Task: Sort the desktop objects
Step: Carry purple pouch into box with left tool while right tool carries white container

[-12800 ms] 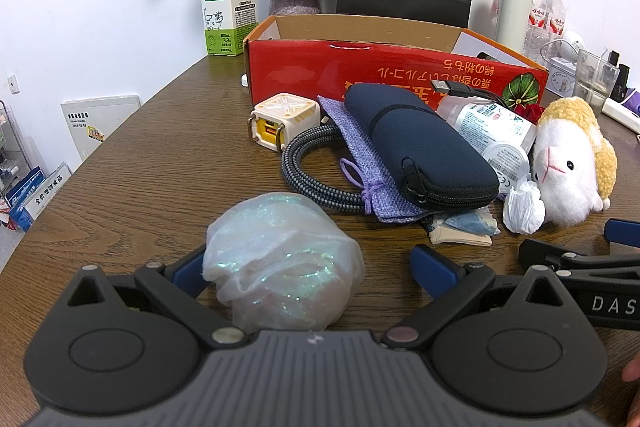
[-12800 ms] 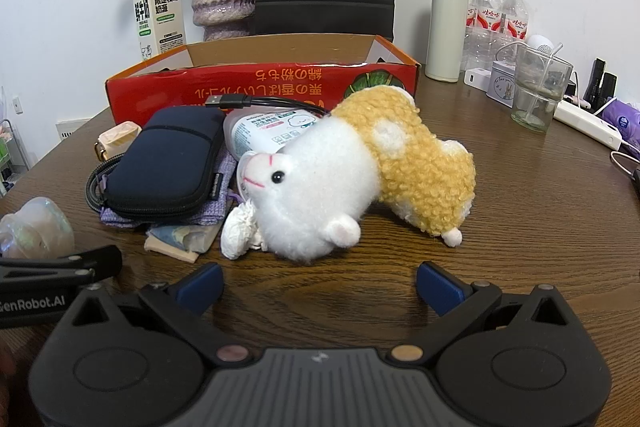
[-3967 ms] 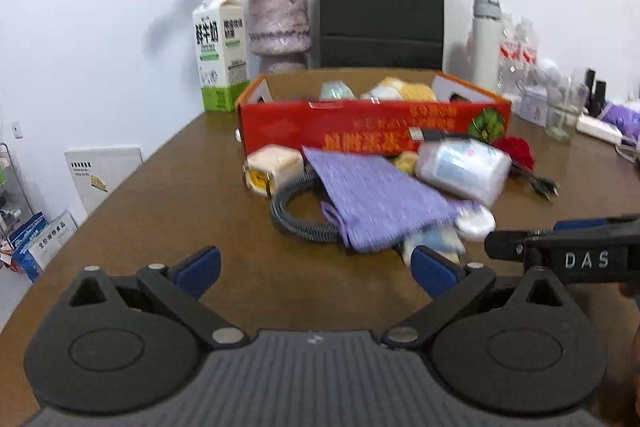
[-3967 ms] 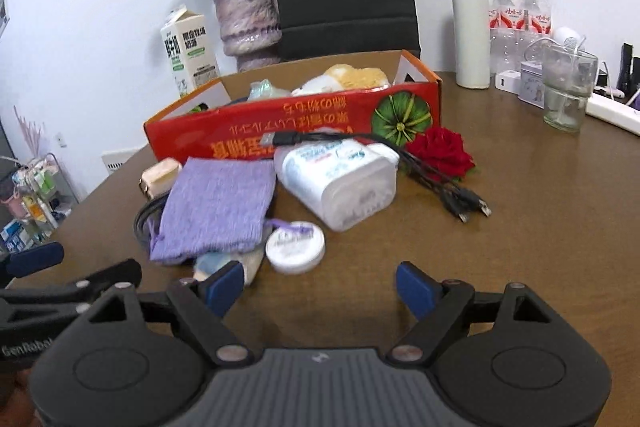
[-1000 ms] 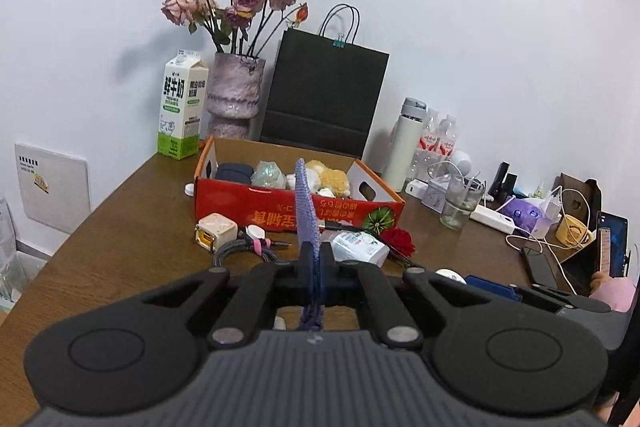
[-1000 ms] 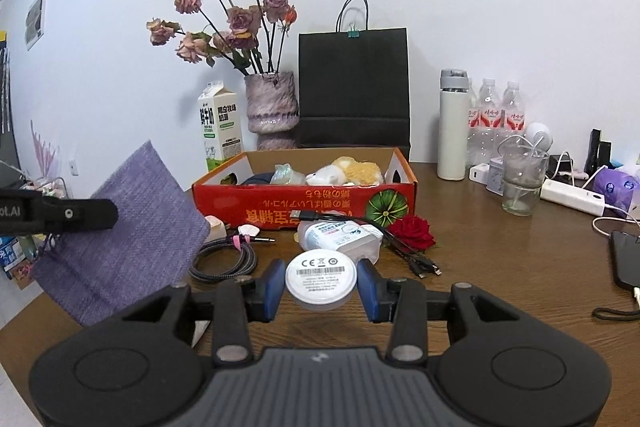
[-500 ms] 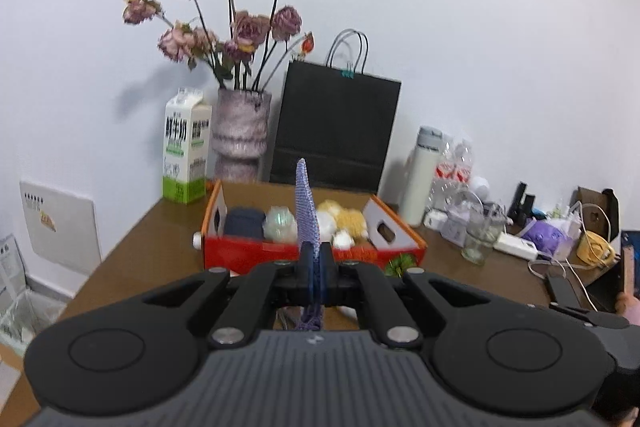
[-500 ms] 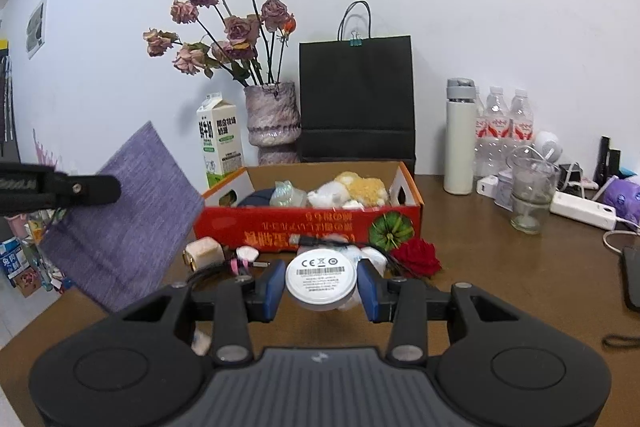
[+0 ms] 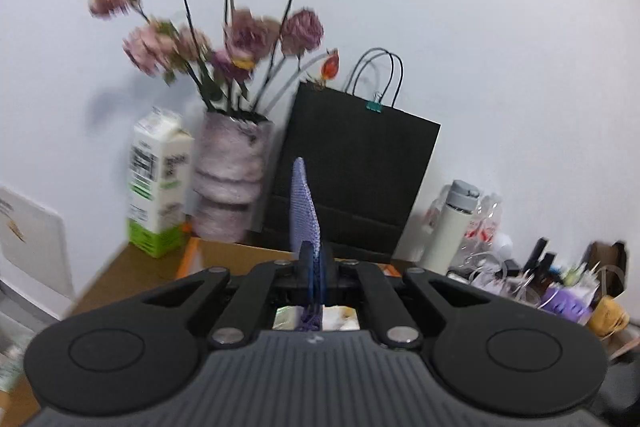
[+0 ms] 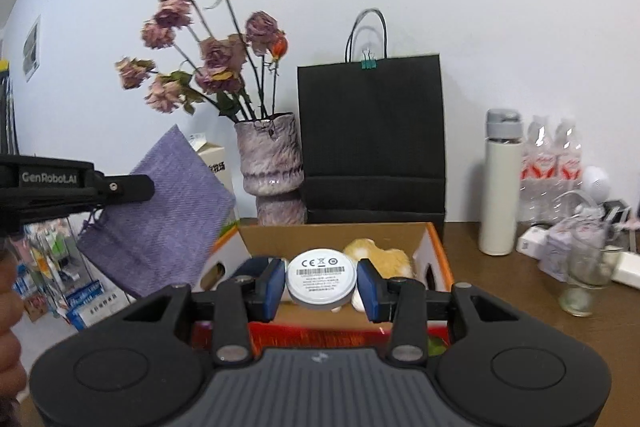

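My left gripper [image 9: 314, 269] is shut on a purple cloth pouch [image 9: 304, 205], which stands edge-on in the left wrist view. In the right wrist view the left gripper [image 10: 136, 187] holds the pouch [image 10: 160, 211] up in the air at the left of the red cardboard box [image 10: 434, 259]. My right gripper [image 10: 322, 285] is shut on a round white disc [image 10: 321, 281] with a CE label, held above the front of the open box. A yellow and white plush toy [image 10: 380, 255] lies inside the box.
A vase of dried roses [image 10: 272, 163], a milk carton [image 9: 158, 187] and a black paper bag [image 10: 372, 139] stand behind the box. A white flask [image 10: 502, 183], water bottles, a glass [image 10: 584, 279] and cables sit at the right on the brown table [image 10: 520, 303].
Both grippers have moved forward and up toward the box with their loads. The disc is now over the box front. The pouch is higher and closer to the box.
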`<state>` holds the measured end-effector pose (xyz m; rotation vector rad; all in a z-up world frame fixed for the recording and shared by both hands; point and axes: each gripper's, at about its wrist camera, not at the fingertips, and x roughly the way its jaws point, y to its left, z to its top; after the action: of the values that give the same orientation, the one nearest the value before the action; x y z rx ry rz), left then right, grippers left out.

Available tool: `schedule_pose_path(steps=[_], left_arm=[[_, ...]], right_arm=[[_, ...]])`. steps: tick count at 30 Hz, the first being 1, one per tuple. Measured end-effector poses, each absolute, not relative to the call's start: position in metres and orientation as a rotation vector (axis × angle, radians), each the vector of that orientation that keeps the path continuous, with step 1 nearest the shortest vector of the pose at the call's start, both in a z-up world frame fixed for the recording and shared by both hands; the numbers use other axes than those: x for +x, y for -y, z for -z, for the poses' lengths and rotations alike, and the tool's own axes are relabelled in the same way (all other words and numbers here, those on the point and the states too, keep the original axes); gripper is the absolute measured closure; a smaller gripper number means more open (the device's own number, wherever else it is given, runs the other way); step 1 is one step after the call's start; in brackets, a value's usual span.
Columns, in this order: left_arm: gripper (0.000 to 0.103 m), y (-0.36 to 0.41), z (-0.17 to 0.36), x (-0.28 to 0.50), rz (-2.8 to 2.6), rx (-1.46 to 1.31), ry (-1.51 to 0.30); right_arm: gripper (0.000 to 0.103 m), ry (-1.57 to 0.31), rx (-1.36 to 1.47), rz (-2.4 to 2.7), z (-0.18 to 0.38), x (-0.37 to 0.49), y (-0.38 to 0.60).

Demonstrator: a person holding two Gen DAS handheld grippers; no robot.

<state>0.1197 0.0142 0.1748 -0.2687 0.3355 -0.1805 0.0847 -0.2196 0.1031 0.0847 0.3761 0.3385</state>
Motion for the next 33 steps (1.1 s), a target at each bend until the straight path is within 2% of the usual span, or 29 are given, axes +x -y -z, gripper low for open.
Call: schedule_pose_path(steps=[2, 5, 10, 14, 18, 20, 21, 22, 23, 25, 26, 28, 30, 33], left_arm=[[0.099, -0.014, -0.166, 0.145, 0.195, -0.294, -0.365], [0.099, -0.004, -0.141, 0.178, 0.065, -0.160, -0.307], [0.099, -0.030, -0.086, 0.232, -0.047, -0.148, -0.544], [0.095, -0.035, -0.070, 0.249, -0.088, 0.039, -0.666], [0.076, -0.032, -0.060, 0.254, -0.026, 0.052, -0.721], [0.052, -0.018, -0.057, 0.254, 0.003, 0.132, -0.724], [0.046, -0.012, -0.057, 0.253, 0.013, 0.147, -0.716], [0.036, -0.011, -0.059, 0.251, 0.016, 0.145, -0.707], [0.032, -0.010, -0.062, 0.249, 0.013, 0.140, -0.694], [0.025, -0.013, -0.070, 0.247, 0.018, 0.118, -0.677], [0.014, -0.016, -0.075, 0.244, 0.020, 0.090, -0.667], [0.002, -0.023, -0.083, 0.242, -0.030, 0.047, -0.654], [0.001, -0.028, -0.090, 0.240, -0.058, 0.033, -0.651], [0.000, -0.036, -0.093, 0.231, -0.058, -0.013, -0.683]], right_arm=[[0.065, -0.400, 0.094, -0.342, -0.100, 0.110, 0.212], [0.065, -0.447, 0.094, -0.333, -0.092, 0.148, 0.200], [0.065, -0.565, 0.121, -0.323, -0.068, 0.197, 0.182], [0.065, -0.649, 0.132, -0.334, -0.042, 0.217, 0.169], [0.064, -0.715, 0.122, -0.348, -0.022, 0.233, 0.154], [0.064, -0.737, 0.100, -0.360, -0.014, 0.236, 0.149], [0.061, -0.741, 0.094, -0.364, -0.012, 0.235, 0.148], [0.051, -0.745, 0.099, -0.361, -0.011, 0.235, 0.148], [0.046, -0.746, 0.109, -0.352, -0.013, 0.236, 0.150], [0.043, -0.730, 0.129, -0.334, -0.017, 0.235, 0.156], [0.043, -0.721, 0.141, -0.328, -0.020, 0.233, 0.160], [0.043, -0.702, 0.167, -0.321, -0.028, 0.233, 0.168], [0.043, -0.675, 0.185, -0.310, -0.039, 0.228, 0.176], [0.036, -0.630, 0.186, -0.297, -0.054, 0.215, 0.185]])
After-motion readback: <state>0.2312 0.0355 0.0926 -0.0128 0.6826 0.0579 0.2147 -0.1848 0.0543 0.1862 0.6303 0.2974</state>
